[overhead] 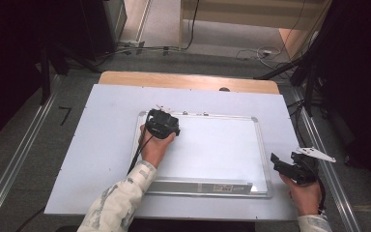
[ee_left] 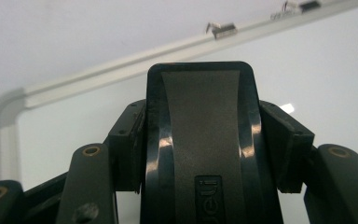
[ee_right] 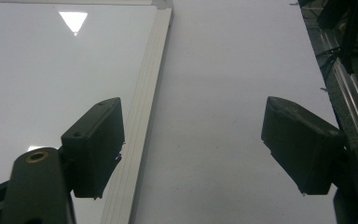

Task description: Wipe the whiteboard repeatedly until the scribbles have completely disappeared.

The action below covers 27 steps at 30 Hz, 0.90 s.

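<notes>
Nearest the lens in the left gripper view, a black whiteboard eraser (ee_left: pixel 200 140) stands clamped between the two jaws, its dark felt-like face toward the camera and a strip of lettering low on it. So the left gripper (overhead: pixel 163 124) is pinching the eraser, and in the high view it sits over the far left corner of the whiteboard (overhead: pixel 212 145), just inside the pale frame.

That whiteboard lies flat on a white sheet covering the table (overhead: pixel 101 145), its tray edge toward the person. Its surface looks clean wherever it shows; no marks are visible near the eraser, though the patch under the gripper is hidden.

At the near right, the right gripper (overhead: pixel 282 166) hovers beside the board's right frame, with its jaws spread wide and nothing between them. In its own view the frame (ee_right: pixel 144 116) runs up past one jaw, with bare white sheet beyond.

My reading is that wiping is the step in hand, with the eraser at or near the board's corner. The next move probably calls for keeping the eraser flat and sweeping it across the board, while the right gripper steadies the frame if the board slides.
</notes>
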Available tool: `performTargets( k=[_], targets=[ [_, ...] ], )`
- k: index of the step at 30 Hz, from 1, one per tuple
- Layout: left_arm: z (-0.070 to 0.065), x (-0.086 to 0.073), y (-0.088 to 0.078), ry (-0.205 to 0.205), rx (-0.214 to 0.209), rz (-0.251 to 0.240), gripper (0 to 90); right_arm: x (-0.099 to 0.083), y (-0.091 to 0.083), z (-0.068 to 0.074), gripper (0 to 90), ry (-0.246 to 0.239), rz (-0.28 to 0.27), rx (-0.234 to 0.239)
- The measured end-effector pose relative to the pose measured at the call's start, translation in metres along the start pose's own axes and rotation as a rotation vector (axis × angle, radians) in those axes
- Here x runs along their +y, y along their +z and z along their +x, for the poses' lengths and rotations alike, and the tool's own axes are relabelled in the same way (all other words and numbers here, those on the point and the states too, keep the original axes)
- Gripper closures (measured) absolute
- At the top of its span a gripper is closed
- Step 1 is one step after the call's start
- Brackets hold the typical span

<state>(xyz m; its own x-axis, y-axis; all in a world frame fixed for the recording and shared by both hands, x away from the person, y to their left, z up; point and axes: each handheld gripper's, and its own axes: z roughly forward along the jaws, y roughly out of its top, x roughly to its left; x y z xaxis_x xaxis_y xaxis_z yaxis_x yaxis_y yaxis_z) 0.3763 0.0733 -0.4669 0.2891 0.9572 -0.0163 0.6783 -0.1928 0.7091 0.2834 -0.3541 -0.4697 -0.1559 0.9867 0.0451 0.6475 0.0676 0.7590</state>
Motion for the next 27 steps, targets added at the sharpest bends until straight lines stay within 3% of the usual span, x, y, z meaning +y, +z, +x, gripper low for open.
performTargets(
  k=[12,21,27],
  targets=[
    [0.032,-0.001,-0.028,-0.074,0.030,-0.058,40.6,0.000,0.001,0.002,19.8,-0.002,0.002,0.001],
    [0.047,-0.007,-0.031,-0.131,0.050,-0.067,40.6,0.000,0.000,0.001,19.8,-0.002,0.001,-0.001],
    [0.053,-0.010,-0.031,-0.148,0.059,-0.062,40.6,0.000,0.001,0.001,19.8,-0.001,0.003,-0.001]
  ],
)
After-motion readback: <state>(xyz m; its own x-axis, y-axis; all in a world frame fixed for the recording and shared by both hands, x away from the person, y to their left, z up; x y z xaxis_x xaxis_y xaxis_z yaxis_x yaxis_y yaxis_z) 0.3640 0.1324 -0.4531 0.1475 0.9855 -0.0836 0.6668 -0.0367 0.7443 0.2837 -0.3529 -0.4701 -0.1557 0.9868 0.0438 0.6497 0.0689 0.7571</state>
